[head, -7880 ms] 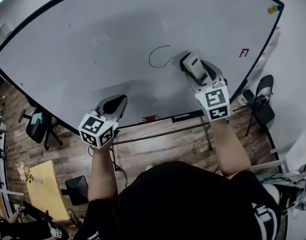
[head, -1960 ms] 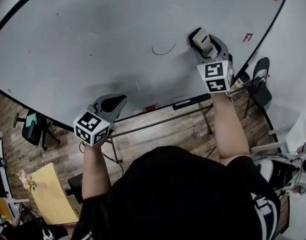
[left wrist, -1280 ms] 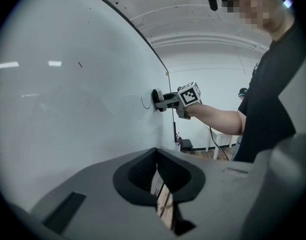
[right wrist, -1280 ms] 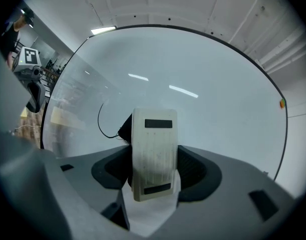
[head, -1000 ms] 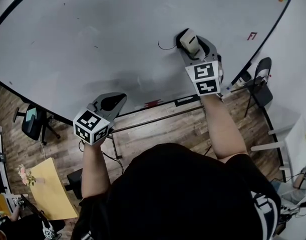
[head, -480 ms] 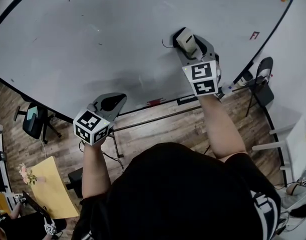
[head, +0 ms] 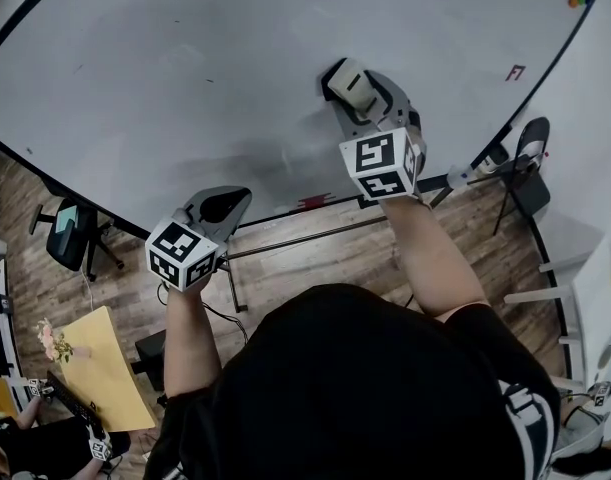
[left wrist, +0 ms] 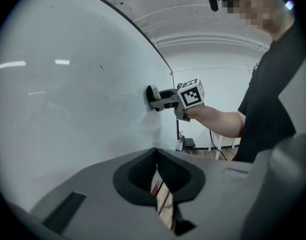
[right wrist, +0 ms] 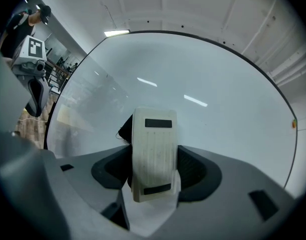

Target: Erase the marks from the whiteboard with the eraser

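Note:
The whiteboard fills the upper head view. My right gripper is shut on a white eraser and presses its dark pad flat against the board, right of centre. In the right gripper view the eraser stands upright between the jaws, and a short black remnant of a mark shows just left of it. A small red mark is on the board's right side. My left gripper hangs shut and empty by the board's lower edge; its pads meet with nothing between them.
The board's tray rail runs below the lower edge, with a red item on it. A black chair stands at the right and an office chair at the left. A yellow table is at the lower left. Coloured magnets sit top right.
My right gripper has swept the eraser leftward over the black curve, which has shrunk from a loop to a tiny remnant. The left gripper has stayed put.

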A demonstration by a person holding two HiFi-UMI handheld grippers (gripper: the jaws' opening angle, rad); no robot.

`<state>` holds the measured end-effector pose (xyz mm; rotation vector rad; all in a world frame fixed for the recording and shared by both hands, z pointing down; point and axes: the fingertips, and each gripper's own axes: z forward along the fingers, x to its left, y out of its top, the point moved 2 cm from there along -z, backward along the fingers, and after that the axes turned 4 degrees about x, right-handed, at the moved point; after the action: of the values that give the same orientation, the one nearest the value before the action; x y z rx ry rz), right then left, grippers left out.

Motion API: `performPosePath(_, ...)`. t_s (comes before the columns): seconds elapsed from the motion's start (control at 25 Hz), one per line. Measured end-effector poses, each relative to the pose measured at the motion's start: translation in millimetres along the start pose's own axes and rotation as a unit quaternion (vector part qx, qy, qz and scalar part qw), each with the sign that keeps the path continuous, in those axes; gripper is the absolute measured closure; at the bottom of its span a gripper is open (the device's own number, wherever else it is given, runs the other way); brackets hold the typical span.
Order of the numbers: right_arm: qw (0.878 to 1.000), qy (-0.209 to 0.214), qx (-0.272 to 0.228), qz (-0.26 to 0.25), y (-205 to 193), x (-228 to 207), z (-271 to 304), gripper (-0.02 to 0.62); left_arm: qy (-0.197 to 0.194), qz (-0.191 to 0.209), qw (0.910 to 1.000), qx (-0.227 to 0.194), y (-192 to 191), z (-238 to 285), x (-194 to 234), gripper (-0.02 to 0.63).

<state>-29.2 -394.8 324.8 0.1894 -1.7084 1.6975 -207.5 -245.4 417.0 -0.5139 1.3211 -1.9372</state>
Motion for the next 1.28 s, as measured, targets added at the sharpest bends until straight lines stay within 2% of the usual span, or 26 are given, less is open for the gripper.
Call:
performPosePath(0.84,0.993,0.037,-0.049,-0.099,37,89,10,0.334,0.017,-0.011,0.9997,0.009,-11,-13,7,0.592)
performPosePath(1.28,0.987,0.016,-0.04,-0.153,33,92,12,0.334,0.019,-0.017,0.9996,0.008,-16,-20,8,0.592)
